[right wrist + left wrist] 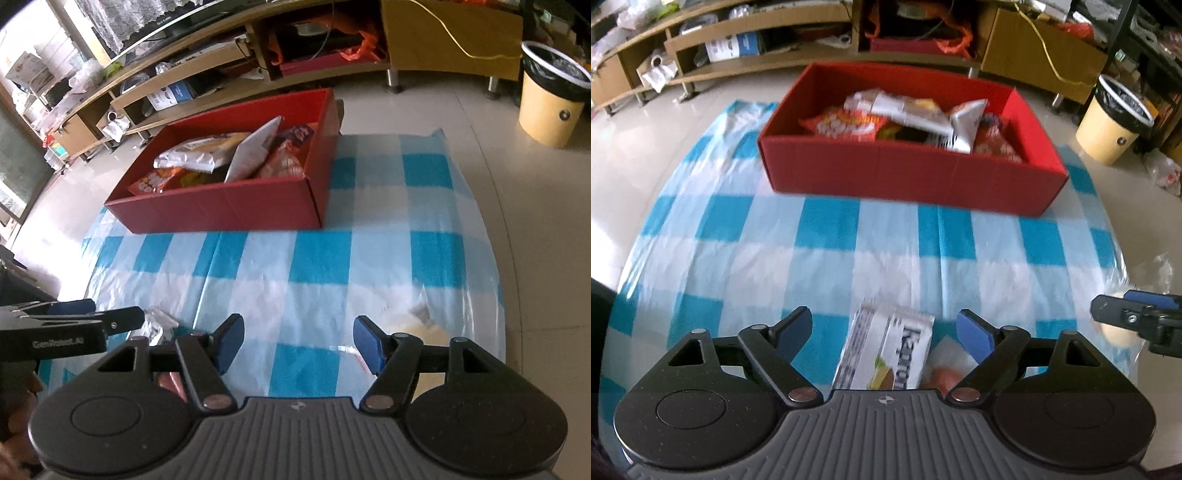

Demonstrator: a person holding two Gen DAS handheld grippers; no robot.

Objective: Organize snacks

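A blue-and-white checked plastic cloth (pixel 376 258) lies spread on a pale tiled floor (pixel 524 206). Beyond the cloth's far edge runs a long, low wooden shelf unit (pixel 764 22), cluttered with boxes and bags, with a wooden cabinet (pixel 1030 51) at its right end. Right of the cabinet, past the cloth's far right corner, stands a cream bin with a black liner (pixel 1112 122).

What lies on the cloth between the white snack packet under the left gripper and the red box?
Nothing: in the left wrist view, only bare checked cloth stretches from the white snack packet to the red box.
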